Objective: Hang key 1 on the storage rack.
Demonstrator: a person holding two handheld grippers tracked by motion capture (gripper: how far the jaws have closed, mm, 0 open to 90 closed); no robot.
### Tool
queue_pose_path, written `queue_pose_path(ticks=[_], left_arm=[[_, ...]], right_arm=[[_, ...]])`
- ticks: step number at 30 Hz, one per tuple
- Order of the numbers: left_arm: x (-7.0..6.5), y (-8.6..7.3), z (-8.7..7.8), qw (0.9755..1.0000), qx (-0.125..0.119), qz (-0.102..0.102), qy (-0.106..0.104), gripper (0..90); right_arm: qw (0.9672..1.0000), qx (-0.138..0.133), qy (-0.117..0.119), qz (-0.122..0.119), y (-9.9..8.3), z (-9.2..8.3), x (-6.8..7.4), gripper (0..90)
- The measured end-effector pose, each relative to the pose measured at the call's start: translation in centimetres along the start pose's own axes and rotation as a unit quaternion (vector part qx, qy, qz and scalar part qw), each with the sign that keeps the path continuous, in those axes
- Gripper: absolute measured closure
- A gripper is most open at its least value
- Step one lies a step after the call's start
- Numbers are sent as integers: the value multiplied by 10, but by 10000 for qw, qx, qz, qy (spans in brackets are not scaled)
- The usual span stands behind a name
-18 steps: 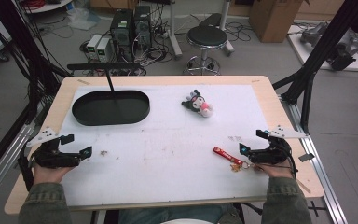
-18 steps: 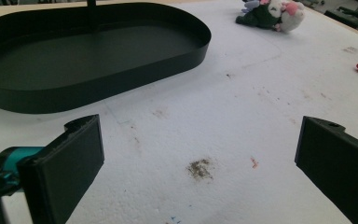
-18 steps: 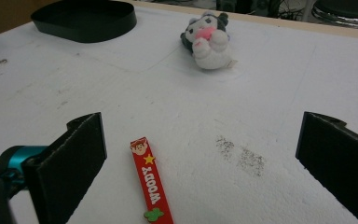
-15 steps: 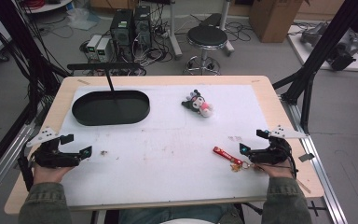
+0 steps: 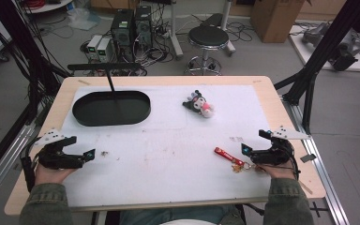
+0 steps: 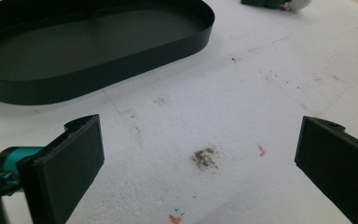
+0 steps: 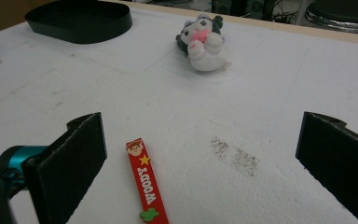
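Observation:
A red strap keychain (image 5: pixel 228 157) printed "WOODY" lies on the white mat near my right gripper (image 5: pixel 253 144); in the right gripper view the strap (image 7: pixel 146 186) lies between the wide-open jaws, nearer the left one, untouched. A small black, white and pink plush toy (image 5: pixel 198 103) lies farther up the mat (image 7: pixel 202 43). A black oval tray (image 5: pixel 111 108) sits at the far left (image 6: pixel 88 44). My left gripper (image 5: pixel 86 148) rests open at the near left, over bare stained mat.
The white mat (image 5: pixel 168 140) covers a wooden table (image 5: pixel 281 122). A black stand's rod (image 5: pixel 110 82) rises behind the tray. Beyond the table stand a stool (image 5: pixel 208 37), computer cases (image 5: pixel 131 26) and cables on the floor.

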State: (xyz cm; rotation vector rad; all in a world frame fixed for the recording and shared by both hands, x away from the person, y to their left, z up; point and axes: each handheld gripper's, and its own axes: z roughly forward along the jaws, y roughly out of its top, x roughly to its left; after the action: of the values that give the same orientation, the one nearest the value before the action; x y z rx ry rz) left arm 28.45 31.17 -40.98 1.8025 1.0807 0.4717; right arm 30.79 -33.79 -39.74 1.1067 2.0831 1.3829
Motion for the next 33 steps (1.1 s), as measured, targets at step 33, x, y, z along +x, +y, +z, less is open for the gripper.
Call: queue_pose_path(ticks=[33], left_arm=[[-2, 0, 3, 10000, 54, 41, -8, 17]], right_arm=[[9904, 1067, 392, -785, 32, 45, 26, 7]])
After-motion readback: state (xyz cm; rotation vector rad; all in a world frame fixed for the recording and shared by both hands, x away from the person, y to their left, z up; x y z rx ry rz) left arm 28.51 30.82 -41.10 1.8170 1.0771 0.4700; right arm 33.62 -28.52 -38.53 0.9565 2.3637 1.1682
